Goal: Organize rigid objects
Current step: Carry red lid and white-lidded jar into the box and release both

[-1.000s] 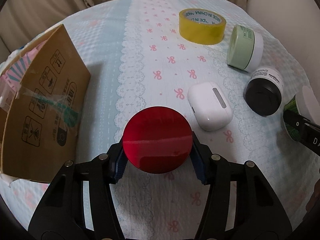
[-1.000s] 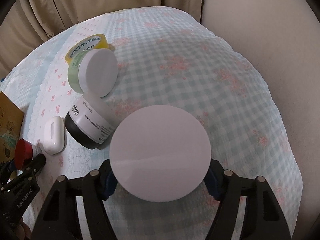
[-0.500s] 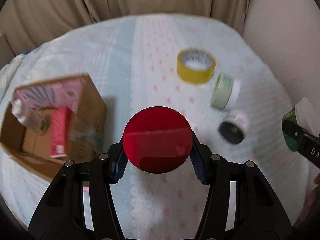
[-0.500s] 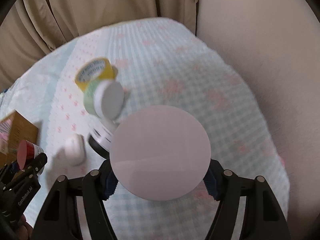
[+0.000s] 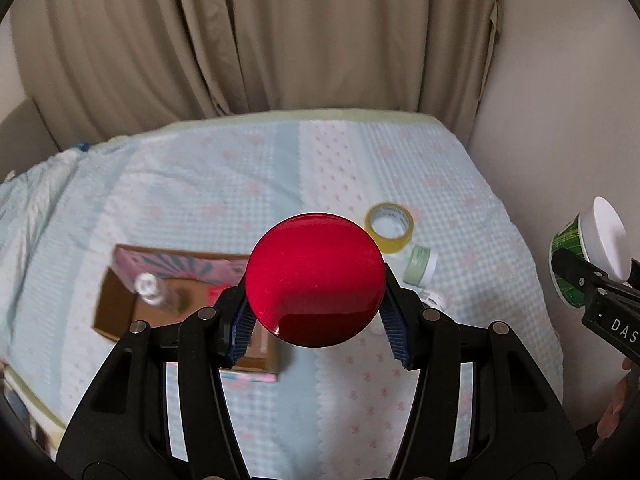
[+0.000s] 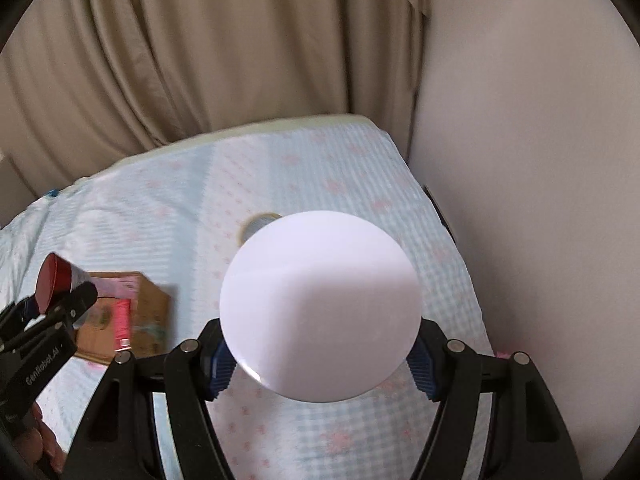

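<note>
My left gripper [image 5: 318, 330] is shut on a red-lidded jar [image 5: 316, 278], held high above the bed; it also shows in the right wrist view [image 6: 56, 280]. My right gripper [image 6: 320, 364] is shut on a white-lidded jar [image 6: 320, 306] with a green patterned body [image 5: 568, 256], also lifted high. Below lies an open cardboard box [image 5: 120, 312] holding a clear bottle [image 5: 154, 290] and a red packet [image 6: 122, 320]. Yellow tape [image 5: 390, 224], a pale green jar [image 5: 418, 264] and a dark jar [image 5: 436, 300] lie on the bed.
The bed has a light blue patterned cover [image 5: 200, 200]. Beige curtains [image 5: 240, 40] hang behind it and a plain wall [image 6: 540, 160] runs along its right side. The box [image 6: 152, 308] sits toward the bed's left front.
Both grippers have risen far above the bed with their jars. The box's inside has come into view and the objects on the cover look much smaller.
</note>
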Tool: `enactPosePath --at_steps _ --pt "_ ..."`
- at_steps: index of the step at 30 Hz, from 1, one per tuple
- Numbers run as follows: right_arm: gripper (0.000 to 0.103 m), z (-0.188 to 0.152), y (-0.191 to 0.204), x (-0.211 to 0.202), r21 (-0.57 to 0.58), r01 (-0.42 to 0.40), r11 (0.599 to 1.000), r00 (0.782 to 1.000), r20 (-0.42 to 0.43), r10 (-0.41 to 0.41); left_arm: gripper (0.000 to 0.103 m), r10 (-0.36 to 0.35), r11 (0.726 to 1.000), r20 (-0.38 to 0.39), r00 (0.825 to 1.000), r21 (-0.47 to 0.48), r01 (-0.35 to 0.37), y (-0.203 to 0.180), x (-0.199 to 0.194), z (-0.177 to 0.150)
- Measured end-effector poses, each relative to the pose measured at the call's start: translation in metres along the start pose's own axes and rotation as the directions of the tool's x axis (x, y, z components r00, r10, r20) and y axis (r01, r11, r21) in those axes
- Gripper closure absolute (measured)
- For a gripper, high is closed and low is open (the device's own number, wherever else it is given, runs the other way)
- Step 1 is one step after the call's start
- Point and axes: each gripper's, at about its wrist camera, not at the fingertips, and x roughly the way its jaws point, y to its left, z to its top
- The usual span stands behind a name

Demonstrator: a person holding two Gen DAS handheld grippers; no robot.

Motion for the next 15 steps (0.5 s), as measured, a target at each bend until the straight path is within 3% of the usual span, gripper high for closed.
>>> enactPosePath --at_steps 8,15 --pt "0.036 0.018 0.080 -0.039 -0.064 -0.087 0.994 0.996 0.031 0.089 0.051 -0.009 1.000 0.021 1.000 0.005 0.009 0.079 -0.033 0.014" --pt "0.036 0.019 0.167 -0.041 -0.039 -0.118 0.992 0.993 0.006 0.118 0.051 -0.044 0.998 -0.010 0.999 0.047 0.044 0.169 -0.025 0.009"
